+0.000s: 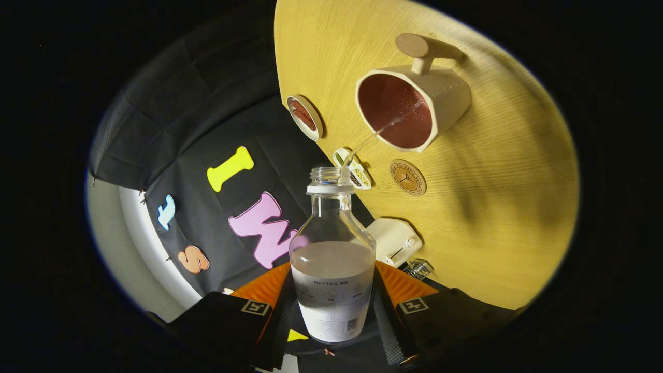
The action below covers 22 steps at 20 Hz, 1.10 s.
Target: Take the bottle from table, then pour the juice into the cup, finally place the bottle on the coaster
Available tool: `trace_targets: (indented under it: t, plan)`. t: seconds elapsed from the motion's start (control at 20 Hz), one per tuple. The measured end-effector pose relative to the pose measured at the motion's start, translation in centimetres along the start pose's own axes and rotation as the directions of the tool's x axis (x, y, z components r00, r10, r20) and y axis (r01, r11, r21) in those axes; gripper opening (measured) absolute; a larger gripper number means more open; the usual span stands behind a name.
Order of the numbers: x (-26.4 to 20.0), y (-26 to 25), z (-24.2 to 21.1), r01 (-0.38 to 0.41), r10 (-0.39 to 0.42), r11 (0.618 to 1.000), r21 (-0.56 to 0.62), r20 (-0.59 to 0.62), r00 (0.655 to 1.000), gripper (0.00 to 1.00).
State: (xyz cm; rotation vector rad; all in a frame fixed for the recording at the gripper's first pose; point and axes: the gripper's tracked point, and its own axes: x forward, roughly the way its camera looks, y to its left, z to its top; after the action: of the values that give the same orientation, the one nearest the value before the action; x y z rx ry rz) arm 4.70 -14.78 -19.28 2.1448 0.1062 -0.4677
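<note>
The hand-held gripper [334, 305] pinches the bottle [332, 259], 1 finger pressed on each side of its lower body, so the bottle sits between the fingers with its long axis running straight ahead along them and its open neck pointing away. The whole rig is rolled over for the pour: the bench [492, 207] stands tilted across the view ahead, and a thin stream [386, 127] leaves the bottle mouth and arcs into the cup [412, 103], which lies beyond the neck and off to the right. The cup's opening faces the hand-held gripper, so the stream lands well inside the rim. Juice fills the bottle's lower half, so pouring looks to be under way rather than finished. The coaster [407, 177], the last target, sits on the bench just ahead of the neck and to its right, nearer the fingers than the cup and apart from it. Setting the bottle there will likely need it rolled back upright first.
</note>
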Motion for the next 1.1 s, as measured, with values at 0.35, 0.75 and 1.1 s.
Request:
trace_targets:
  t: [0.35, 0.75, 1.1]
  plan:
    - [-0.5, 0.4, -0.1, -0.007, 0.007, 0.998, 0.066, 0.007, 1.000, 0.74]
    - [-0.7, 1.4, 2.1, -0.046, 0.037, 0.987, 0.157, 0.060, 0.998, 0.74]
    - [-0.2, 1.2, 3.6, -0.039, 0.025, 0.985, 0.169, 0.085, 0.996, 0.74]
